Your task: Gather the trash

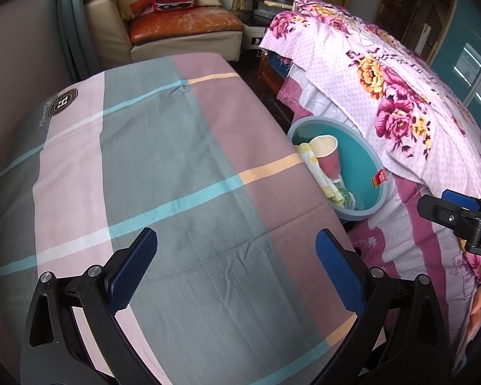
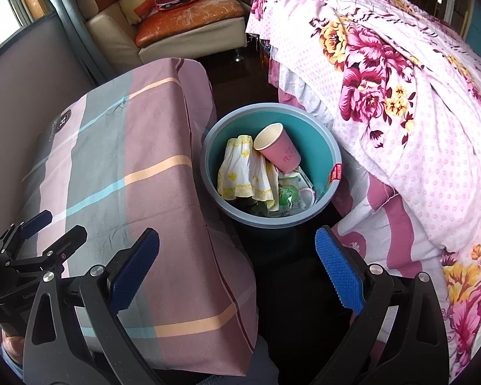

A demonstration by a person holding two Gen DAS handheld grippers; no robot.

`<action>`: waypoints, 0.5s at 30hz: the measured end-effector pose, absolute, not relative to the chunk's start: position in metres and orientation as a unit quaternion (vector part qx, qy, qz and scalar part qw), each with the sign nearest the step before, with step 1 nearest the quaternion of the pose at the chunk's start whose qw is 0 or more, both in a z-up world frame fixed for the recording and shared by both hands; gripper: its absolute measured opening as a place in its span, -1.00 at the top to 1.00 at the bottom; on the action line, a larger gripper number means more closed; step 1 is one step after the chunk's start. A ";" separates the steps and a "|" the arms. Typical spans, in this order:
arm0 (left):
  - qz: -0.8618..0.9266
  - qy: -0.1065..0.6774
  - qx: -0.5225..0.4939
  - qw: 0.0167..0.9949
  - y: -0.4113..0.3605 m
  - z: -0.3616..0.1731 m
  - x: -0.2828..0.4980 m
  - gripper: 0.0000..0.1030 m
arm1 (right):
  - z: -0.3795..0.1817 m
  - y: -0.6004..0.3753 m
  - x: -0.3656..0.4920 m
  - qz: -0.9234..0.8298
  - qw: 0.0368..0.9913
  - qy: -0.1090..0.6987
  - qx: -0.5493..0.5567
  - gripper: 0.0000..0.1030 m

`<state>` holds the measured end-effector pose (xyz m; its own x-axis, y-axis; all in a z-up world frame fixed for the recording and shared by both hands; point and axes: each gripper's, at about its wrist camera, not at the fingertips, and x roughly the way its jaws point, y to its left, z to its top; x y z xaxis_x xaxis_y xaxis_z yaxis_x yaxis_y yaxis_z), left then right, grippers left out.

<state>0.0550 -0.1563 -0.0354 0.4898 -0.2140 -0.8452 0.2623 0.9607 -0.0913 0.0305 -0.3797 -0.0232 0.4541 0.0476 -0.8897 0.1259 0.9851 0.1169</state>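
Observation:
A blue-grey bin (image 2: 335, 155) with a teal inside stands on the dark floor between the table and the bed. In it lie a pink paper cup (image 2: 277, 150), a crumpled white and yellow cloth (image 2: 243, 173) and a green-labelled plastic wrapper (image 2: 288, 197). My right gripper (image 2: 237, 266) is open and empty, hovering in front of the bin, above the table's right edge. My left gripper (image 1: 237, 268) is open and empty over the checked tablecloth (image 1: 163, 166). The left wrist view shows the bin (image 1: 373, 197) at the table's right, with the cup (image 1: 327, 155) leaning inside.
A bed with a pink floral cover (image 2: 410, 122) crowds the bin's right side. A beige sofa with an orange cushion (image 2: 189, 12) stands at the back. The other gripper (image 2: 32, 240) shows at the left of the right wrist view, and at the right edge (image 1: 458, 221) of the left one.

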 end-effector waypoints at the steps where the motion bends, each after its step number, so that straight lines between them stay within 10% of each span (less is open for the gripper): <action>1: -0.137 0.486 0.025 0.863 -0.156 -0.036 0.055 -0.92 | -0.024 -0.380 0.031 -0.023 0.848 0.523 0.083 -0.82; 15: -0.132 0.499 0.021 0.856 -0.153 -0.048 0.064 -0.92 | -0.036 -0.379 0.041 -0.022 0.841 0.534 0.084 -0.82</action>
<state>0.0635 -0.1525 -0.0477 0.4671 -0.2046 -0.8602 0.2470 0.9643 -0.0953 0.0415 -0.3787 -0.0356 0.4281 0.0534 -0.9021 0.1261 0.9850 0.1181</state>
